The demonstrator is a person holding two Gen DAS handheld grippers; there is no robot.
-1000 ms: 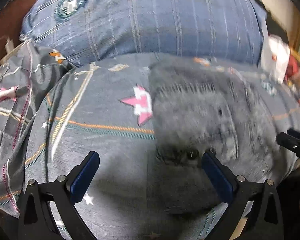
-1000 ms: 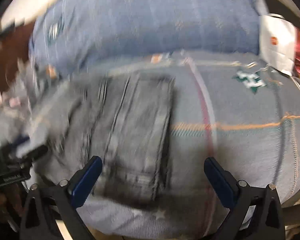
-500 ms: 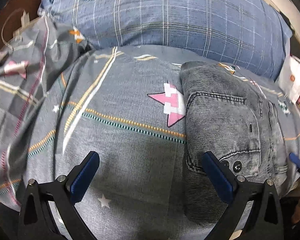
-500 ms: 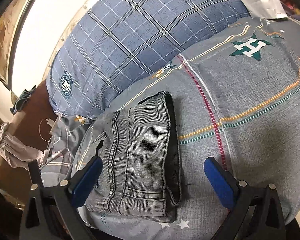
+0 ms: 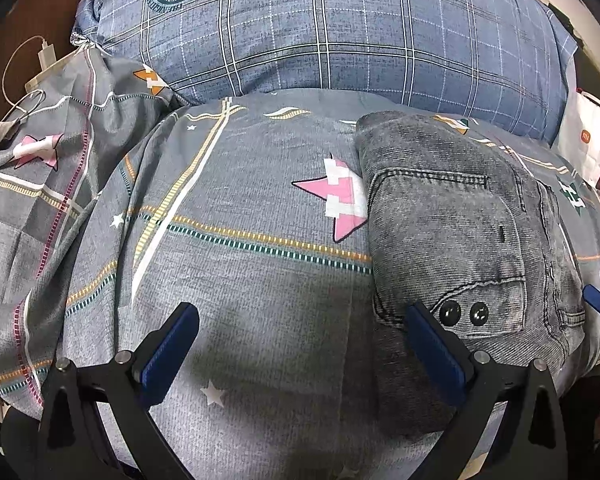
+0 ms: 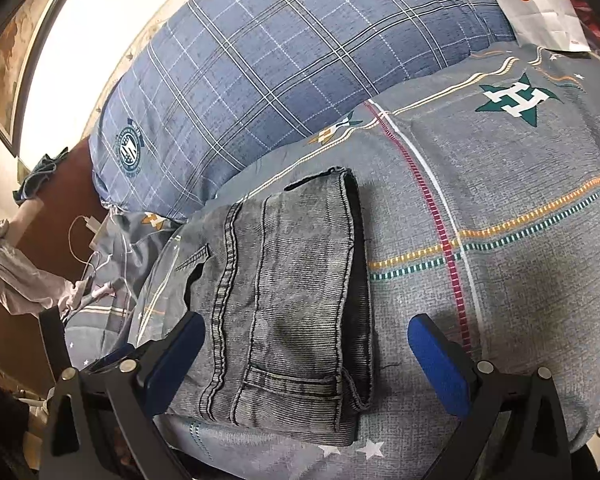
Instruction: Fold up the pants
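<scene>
The grey denim pants (image 5: 456, 240) lie folded into a compact stack on the grey patterned bedspread (image 5: 240, 280), back pocket and two black buttons up. In the right wrist view the folded pants (image 6: 288, 300) lie just ahead of my left finger. My left gripper (image 5: 300, 344) is open and empty, held above the bedspread to the left of the pants. My right gripper (image 6: 306, 360) is open and empty, above the near edge of the pants. The right gripper's blue fingertip (image 5: 598, 306) shows at the right edge of the left wrist view.
A large blue plaid pillow (image 5: 340, 32) lies across the back of the bed. A rumpled fold of bedspread (image 5: 40, 184) and a white charger with cable (image 5: 46, 56) are at the left. A white paper bag (image 5: 586, 144) sits at the right. Pale crumpled cloth (image 6: 16, 276) lies at far left.
Both grippers have pulled back and steadied. The left view has shifted left and lower; the right gripper has tilted. The folded pants lie still.
</scene>
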